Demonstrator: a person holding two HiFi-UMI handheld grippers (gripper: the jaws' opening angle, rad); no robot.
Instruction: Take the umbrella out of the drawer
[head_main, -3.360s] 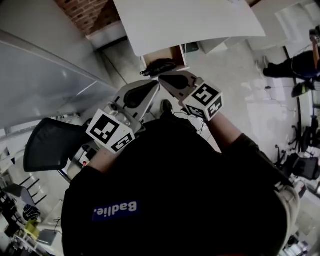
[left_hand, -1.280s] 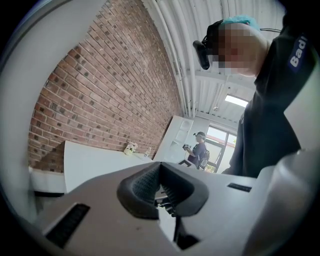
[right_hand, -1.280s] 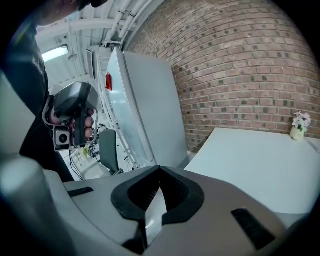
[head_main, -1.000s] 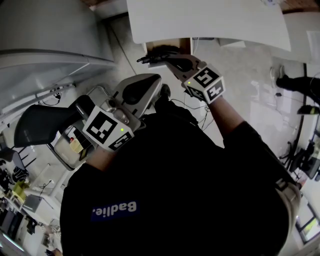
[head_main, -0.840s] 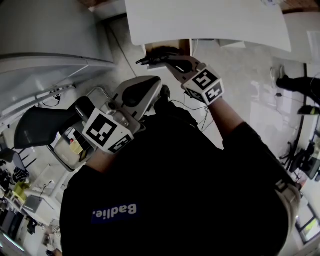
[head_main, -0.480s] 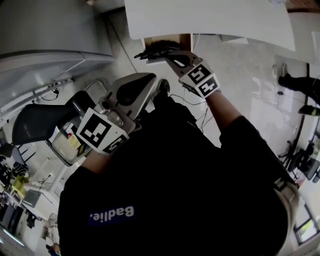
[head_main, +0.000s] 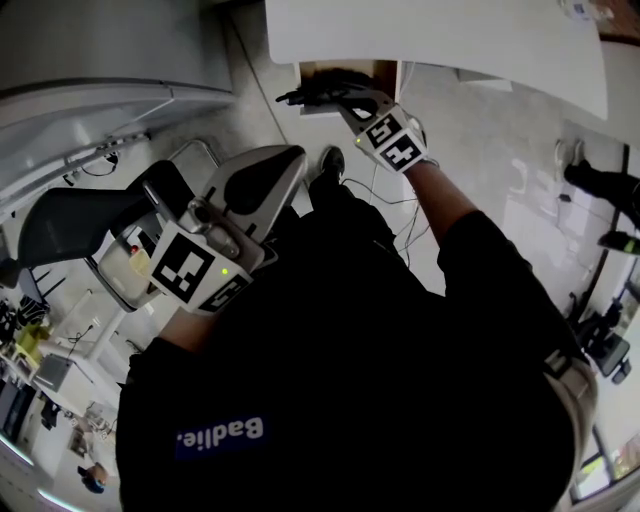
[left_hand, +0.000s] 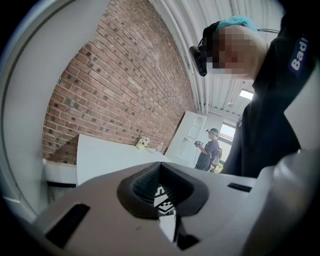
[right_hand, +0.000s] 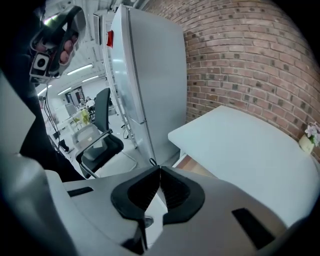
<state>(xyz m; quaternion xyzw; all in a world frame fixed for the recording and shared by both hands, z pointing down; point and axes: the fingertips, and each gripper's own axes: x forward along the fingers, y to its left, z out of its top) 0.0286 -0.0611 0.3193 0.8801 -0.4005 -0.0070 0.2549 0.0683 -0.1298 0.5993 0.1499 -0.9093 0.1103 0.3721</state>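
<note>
Under the white desk (head_main: 430, 35) a drawer (head_main: 385, 72) stands pulled out, and a black folded umbrella (head_main: 308, 95) lies across it. My right gripper (head_main: 338, 93) reaches down to the drawer with its tips at the umbrella; its jaws are shut and nothing shows between the pads. In the right gripper view a thin black loop (right_hand: 150, 161) shows just past the right gripper (right_hand: 159, 172), beside the drawer's wooden inside (right_hand: 197, 167). My left gripper (head_main: 296, 153) hangs shut near my body, well short of the drawer, and the left gripper (left_hand: 160, 167) points level towards the desk (left_hand: 110, 157).
A tall grey cabinet (head_main: 100, 50) stands left of the desk, with a black office chair (head_main: 70, 225) in front of it. Cables (head_main: 385, 200) trail on the pale floor below the drawer. Another person (head_main: 605, 185) stands far right.
My right gripper has sunk and pushed forward from above the drawer's front down onto the umbrella, staying shut. The left gripper has hardly moved.
</note>
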